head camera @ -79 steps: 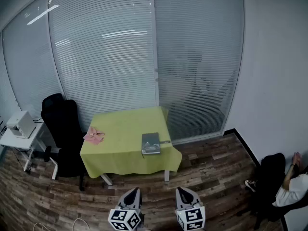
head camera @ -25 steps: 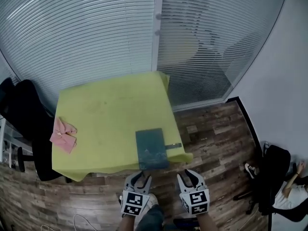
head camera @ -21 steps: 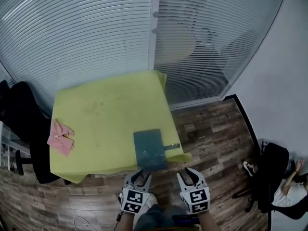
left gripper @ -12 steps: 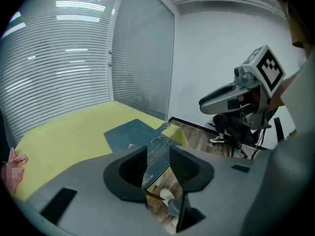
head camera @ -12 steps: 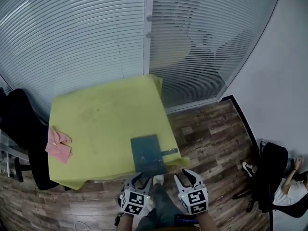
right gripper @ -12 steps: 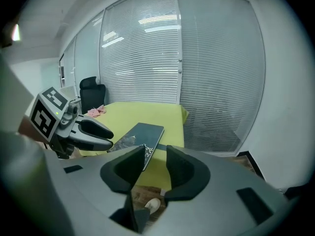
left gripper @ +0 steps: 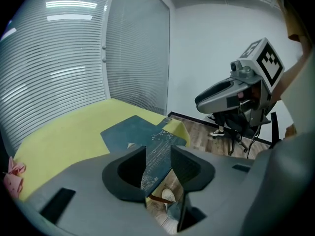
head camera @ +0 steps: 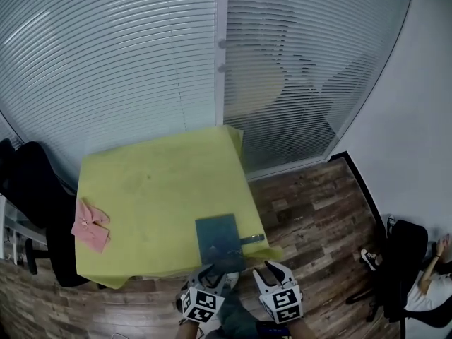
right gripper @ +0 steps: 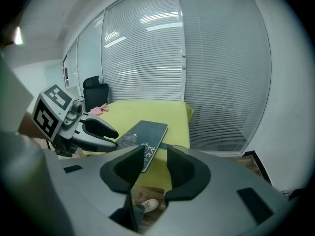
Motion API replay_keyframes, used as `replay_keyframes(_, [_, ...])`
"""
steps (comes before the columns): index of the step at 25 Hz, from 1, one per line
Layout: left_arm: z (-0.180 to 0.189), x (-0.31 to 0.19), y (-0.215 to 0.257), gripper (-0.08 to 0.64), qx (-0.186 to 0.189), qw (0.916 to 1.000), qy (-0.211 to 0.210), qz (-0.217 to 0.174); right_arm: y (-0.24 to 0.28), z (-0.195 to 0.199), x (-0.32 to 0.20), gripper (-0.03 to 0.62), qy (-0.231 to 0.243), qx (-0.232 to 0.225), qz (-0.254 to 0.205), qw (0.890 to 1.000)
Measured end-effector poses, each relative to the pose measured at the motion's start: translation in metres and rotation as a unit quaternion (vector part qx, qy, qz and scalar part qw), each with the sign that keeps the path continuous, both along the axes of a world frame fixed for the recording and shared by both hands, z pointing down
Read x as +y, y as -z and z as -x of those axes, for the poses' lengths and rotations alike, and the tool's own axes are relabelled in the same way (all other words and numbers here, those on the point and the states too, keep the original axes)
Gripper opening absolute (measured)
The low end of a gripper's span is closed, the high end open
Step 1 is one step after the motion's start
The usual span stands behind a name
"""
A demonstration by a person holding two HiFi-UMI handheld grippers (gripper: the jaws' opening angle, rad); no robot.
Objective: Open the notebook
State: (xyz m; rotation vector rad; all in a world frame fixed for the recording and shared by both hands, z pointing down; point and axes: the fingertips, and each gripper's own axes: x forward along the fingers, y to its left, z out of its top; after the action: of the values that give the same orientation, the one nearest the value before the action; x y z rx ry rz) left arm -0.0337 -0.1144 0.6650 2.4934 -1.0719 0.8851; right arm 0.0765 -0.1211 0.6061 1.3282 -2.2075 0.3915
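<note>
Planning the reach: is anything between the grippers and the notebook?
Nothing visible. The closed notebook lies at the near edge of the green table, just ahead of the left gripper and right gripper, whose jaws are opening, empty. The pink cloth sits far left.

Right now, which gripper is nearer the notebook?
Left: left gripper at the notebook's near edge, which shows in its opening jaws' gap, ungripped; right gripper farther right, jaws opening, empty.

The notebook [head camera: 219,240] is dark teal with fine pale line drawings on its cover, the tablecloth [head camera: 155,182] yellow-green, the cloth [head camera: 90,226] pink, the chair [head camera: 28,189] black, the floor [head camera: 311,210] brown wood planks, the blinds [head camera: 127,62] pale grey in horizontal slats
</note>
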Motion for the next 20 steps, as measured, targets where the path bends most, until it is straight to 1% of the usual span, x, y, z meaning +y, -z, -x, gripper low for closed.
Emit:
replay_keyframes(3, [-0.004, -0.001, -0.007, 0.176, 0.001, 1.0, -0.005, 0.008, -0.011, -0.001, 0.0, 0.158, 0.002, -0.001, 0.012, 1.0])
replay_keyframes(6, [-0.007, -0.001, -0.014, 0.184, -0.009, 0.9998, -0.015, 0.014, -0.023, 0.0, -0.001, 0.16, 0.008, -0.003, 0.021, 1.0])
replay_keyframes(10, [-0.015, 0.0, -0.024, 0.204, -0.028, 0.9984, -0.048, 0.013, -0.035, -0.002, 0.0, 0.16, 0.012, -0.008, 0.038, 0.999])
replay_keyframes(12, [-0.02, 0.001, -0.029, 0.217, -0.034, 0.9973, -0.063, 0.015, -0.041, -0.002, -0.001, 0.16, 0.013, -0.009, 0.039, 0.999])
replay_keyframes(16, [-0.021, 0.003, -0.039, 0.224, -0.063, 0.9938, -0.09, 0.011, -0.045, 0.004, -0.004, 0.16, 0.019, -0.008, 0.04, 0.999])
replay_keyframes(20, [-0.023, 0.004, -0.044, 0.222, -0.089, 0.99, -0.109, -0.005, -0.041, 0.007, -0.006, 0.16, 0.021, -0.01, 0.044, 0.999])
